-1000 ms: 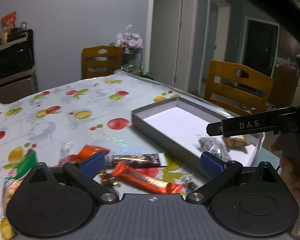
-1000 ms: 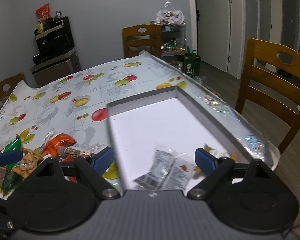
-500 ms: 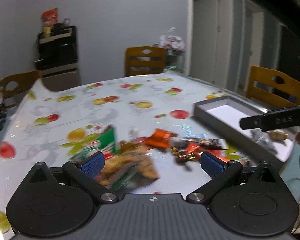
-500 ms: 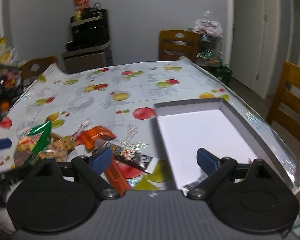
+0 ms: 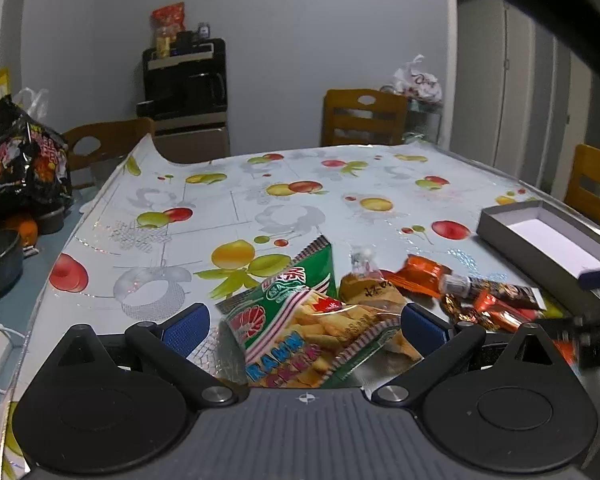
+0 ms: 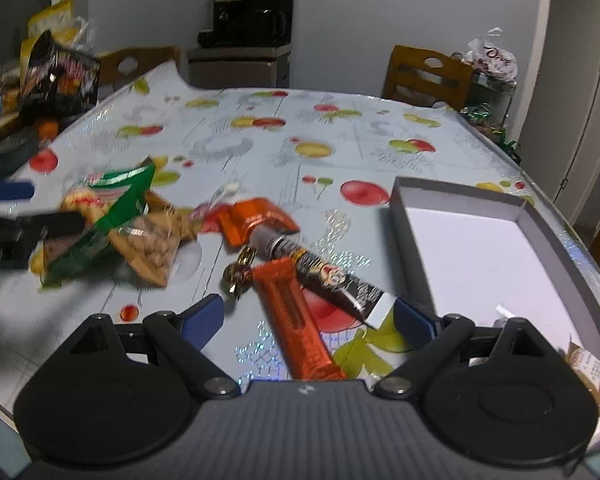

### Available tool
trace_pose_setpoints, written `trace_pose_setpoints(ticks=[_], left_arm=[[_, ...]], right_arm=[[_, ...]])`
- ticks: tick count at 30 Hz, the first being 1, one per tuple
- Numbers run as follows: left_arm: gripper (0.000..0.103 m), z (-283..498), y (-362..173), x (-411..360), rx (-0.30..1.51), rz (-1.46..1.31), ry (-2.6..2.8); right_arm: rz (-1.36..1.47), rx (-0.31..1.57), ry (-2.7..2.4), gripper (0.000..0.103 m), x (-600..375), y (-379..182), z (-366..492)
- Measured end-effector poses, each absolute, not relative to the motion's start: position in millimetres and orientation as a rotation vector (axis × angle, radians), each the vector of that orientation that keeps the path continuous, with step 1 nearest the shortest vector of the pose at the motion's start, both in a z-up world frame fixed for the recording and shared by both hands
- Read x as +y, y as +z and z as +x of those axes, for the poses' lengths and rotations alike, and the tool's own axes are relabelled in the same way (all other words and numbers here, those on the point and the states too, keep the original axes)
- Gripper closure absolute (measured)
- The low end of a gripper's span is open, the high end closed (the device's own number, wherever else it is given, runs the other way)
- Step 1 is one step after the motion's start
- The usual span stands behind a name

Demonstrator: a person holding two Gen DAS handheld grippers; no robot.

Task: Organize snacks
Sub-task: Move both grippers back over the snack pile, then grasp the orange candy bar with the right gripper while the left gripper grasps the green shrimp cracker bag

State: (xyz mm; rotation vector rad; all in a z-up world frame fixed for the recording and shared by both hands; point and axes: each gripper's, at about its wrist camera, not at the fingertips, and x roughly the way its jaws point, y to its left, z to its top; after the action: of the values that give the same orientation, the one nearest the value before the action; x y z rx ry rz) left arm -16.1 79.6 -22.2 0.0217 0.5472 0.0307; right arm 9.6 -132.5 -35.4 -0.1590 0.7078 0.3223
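Now, from the left wrist view, the left tool (image 5: 306, 322) is hanging with its jaws spread wide over the bench (image 5: 236, 216), its blue pads either side of a green cracker bag (image 5: 300, 316) without pressing on it. Beside the bag, an orange wrapper (image 5: 424, 272) and a dark chocolate bar (image 5: 496, 292) are lying near a grey box (image 5: 512, 240) at the right. From the right wrist view, the right tool (image 6: 308, 316) is likewise standing wide apart, gripping nothing, with an orange bar (image 6: 296, 328) lying on the bench between its pads and the dark chocolate bar (image 6: 332, 280) just beside it. The grey box (image 6: 460, 196) is sitting to the right, and the green cracker bag (image 6: 108, 216) is lying to the left, blurred.
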Motion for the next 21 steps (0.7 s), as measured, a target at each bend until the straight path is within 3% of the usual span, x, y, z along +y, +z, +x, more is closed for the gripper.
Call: trace_pose_setpoints(ticks=[12,21], left_arm=[[0.000,11.2,-20.1,75.4,0.514,0.006,0.102],[0.000,28.8,-37.3,87.2,0.591,-0.036,0.154]], right_arm=[[-0.188,0.714,0.389,0.010,-122.4,-51.9,14.2],[-0.164,0.733,0.403,0.013,-118.5,-62.2,26.4]])
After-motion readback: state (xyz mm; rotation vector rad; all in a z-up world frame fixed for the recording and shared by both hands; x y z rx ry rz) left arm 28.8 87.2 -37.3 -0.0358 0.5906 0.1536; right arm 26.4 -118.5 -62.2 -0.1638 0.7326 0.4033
